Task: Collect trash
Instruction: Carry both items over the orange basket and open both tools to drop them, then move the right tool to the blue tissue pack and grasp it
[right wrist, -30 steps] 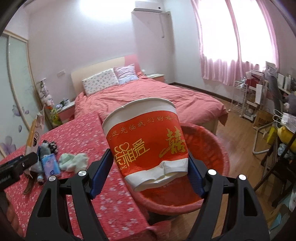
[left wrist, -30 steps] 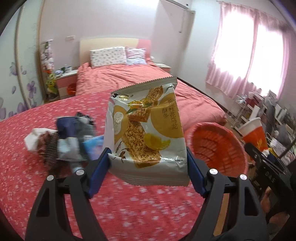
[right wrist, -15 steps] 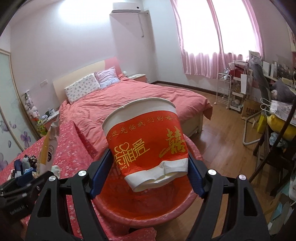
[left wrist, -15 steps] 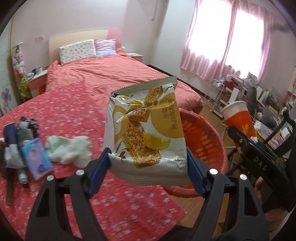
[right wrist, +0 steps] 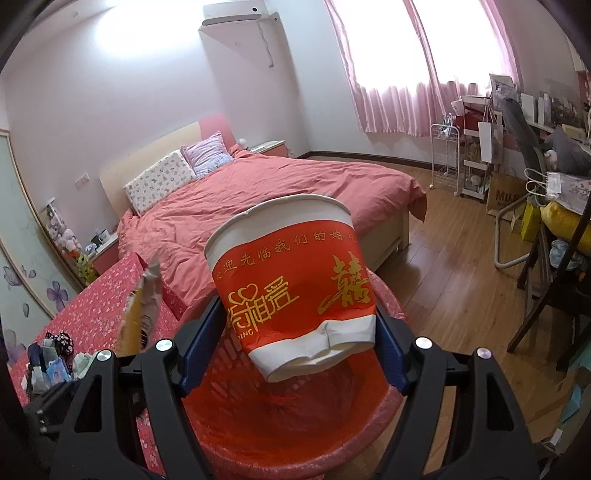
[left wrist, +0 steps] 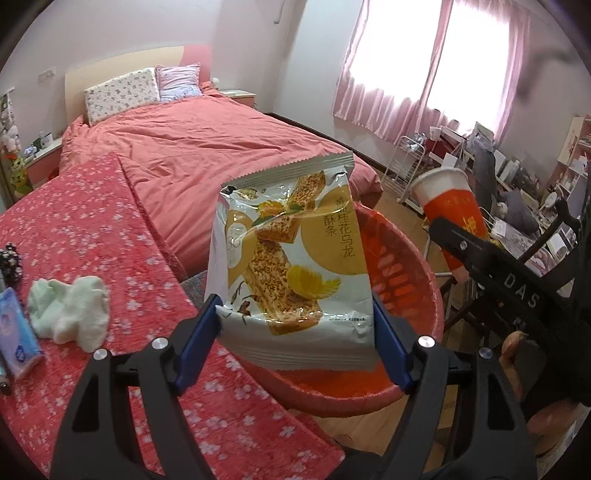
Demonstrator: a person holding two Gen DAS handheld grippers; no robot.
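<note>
One snack bag [left wrist: 291, 266], one paper cup [right wrist: 295, 284], one red basket [right wrist: 295, 432], two pillows [left wrist: 122, 94].

This is a bedroom in a home. A double bed [right wrist: 280, 192] with a coral duvet and two pillows [right wrist: 177, 173] fills the middle of the frame, pink curtains [right wrist: 399, 66] cover the window at upper right, an air conditioner [right wrist: 236, 11] hangs at top centre (wooden floor below), and cluttered shelves [right wrist: 476, 155] line the right edge.

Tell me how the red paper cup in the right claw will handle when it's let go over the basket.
The paper cup looks light and crushable: its base is dented between the right claw pads. Probably empty, so it should tumble into the red basket below.
</note>
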